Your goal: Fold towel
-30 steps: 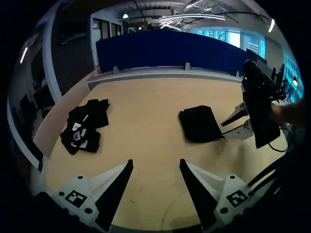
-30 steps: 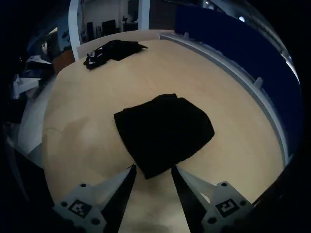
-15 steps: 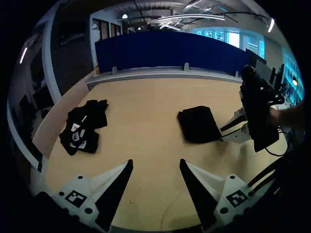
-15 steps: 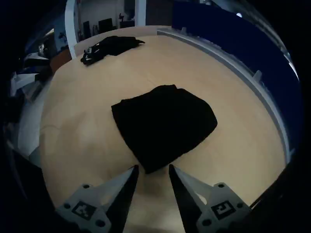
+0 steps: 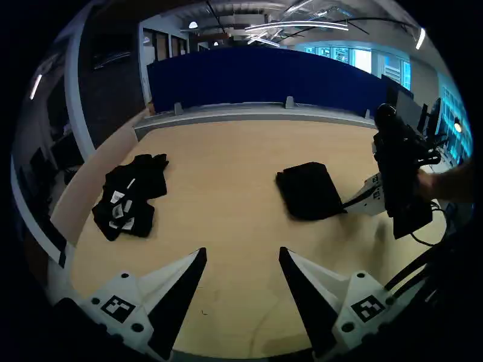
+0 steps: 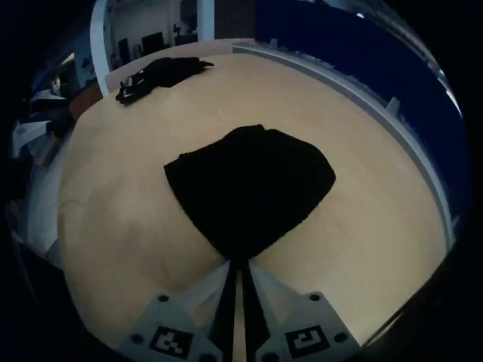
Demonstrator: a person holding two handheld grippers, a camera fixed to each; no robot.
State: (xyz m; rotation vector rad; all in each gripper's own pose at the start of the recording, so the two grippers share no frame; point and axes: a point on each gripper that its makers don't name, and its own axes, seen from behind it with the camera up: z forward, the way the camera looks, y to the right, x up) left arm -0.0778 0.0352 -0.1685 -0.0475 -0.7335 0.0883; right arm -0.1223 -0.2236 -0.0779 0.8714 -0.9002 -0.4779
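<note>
Right claw [image 6: 239,265] has gone from spread to pressed together, apparently pinching the near corner of the black towel [image 6: 250,181]. Towel lies as a compact bundle at mid tabletop [image 6: 374,211], to the right of the left claw [image 5: 241,265], which hangs spread and empty. Dark cloth pile [image 5: 130,196] sits at far left. Step, as judged: gripping for another fold. Next: lift the corner, carry it to the far edge, align.

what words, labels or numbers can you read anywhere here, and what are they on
No readable text.
The white tags on the pile of black cloths: too small to read.
The square markers on the left hand-held gripper and right hand-held gripper: black-and-white patterns, no words.
The towel: plain black.
</note>
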